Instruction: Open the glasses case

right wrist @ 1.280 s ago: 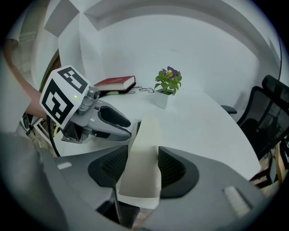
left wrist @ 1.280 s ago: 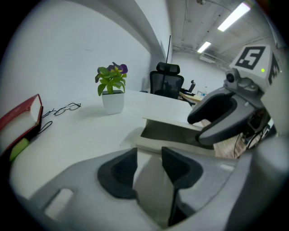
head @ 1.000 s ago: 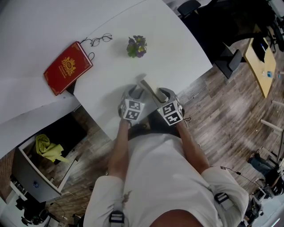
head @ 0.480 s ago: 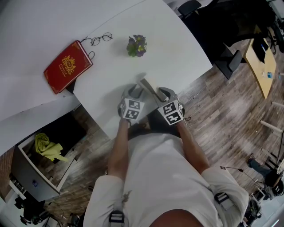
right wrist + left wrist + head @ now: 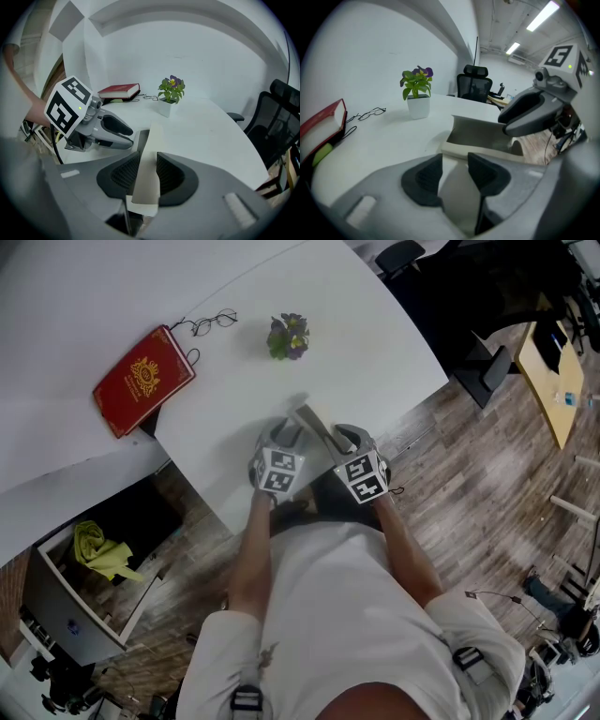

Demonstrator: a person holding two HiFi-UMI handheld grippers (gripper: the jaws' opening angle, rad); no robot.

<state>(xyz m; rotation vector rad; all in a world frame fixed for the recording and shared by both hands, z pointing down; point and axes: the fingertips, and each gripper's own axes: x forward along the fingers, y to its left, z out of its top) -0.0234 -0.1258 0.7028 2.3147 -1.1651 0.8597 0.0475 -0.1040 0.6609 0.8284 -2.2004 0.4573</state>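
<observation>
While the person stands at the near edge of the white counter [image 5: 375, 343], the glasses case [image 5: 314, 427] lies right in front of them, between the two tools. The left gripper [image 5: 453, 176] is clamped on the near end of the pale base. The right gripper [image 5: 147, 173] has just been closing its jaws, and the thin lid [image 5: 149, 140] now stands between them with both pads against it, edge-up and already lifted off the base.

From where I stand, the case looks light, smooth and fairly stiff, more card-like shell than soft pouch. I'd expect the base to skate on the slick counter if it weren't pinned, so the left hold seems the right one. The lid looks thin enough to bow or crease under a hard squeeze, so a light pinch near its free edge should do, swinging it about the hinge rather than pulling.

The spectacles [image 5: 214, 323], the red book [image 5: 142, 382] and the potted plant [image 5: 289, 337] sit well apart, farther back.
</observation>
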